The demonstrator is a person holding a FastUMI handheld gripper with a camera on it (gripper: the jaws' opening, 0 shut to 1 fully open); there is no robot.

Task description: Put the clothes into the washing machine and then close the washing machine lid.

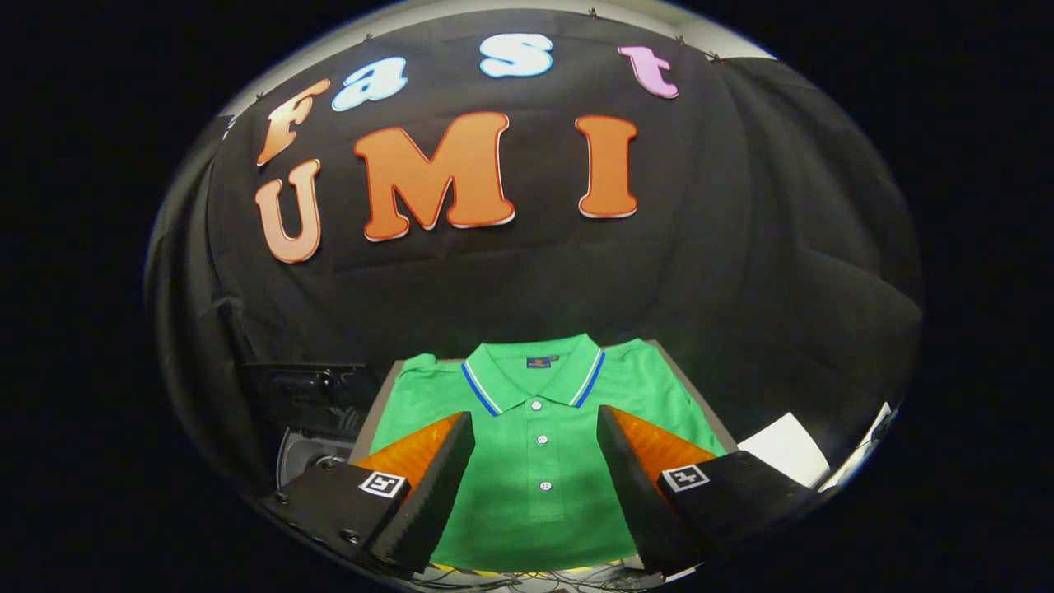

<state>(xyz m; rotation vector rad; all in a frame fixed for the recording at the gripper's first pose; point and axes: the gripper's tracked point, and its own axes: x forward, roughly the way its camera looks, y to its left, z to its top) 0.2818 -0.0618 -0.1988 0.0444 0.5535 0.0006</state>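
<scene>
Shirt [539, 461] lies ungrasped on the bench; my fingers [535, 461] hang open above it, washer [309, 449] possibly left.

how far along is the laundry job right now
Nothing looks done yet: the green shirt lies flat and folded on the table. The gripper hangs open above it, fingers apart, not touching. Left: grab the shirt, put it in the washing machine beside the table, close the lid.

Polo shirt [539, 461] was matt knit cloth, with glossy plastic buttons [537, 405]. Gripper [535, 432] spread wide, ribbed pads [445, 473]. White sheet [782, 449] looked like smooth paper. Wall [741, 247] was matt cloth.
</scene>
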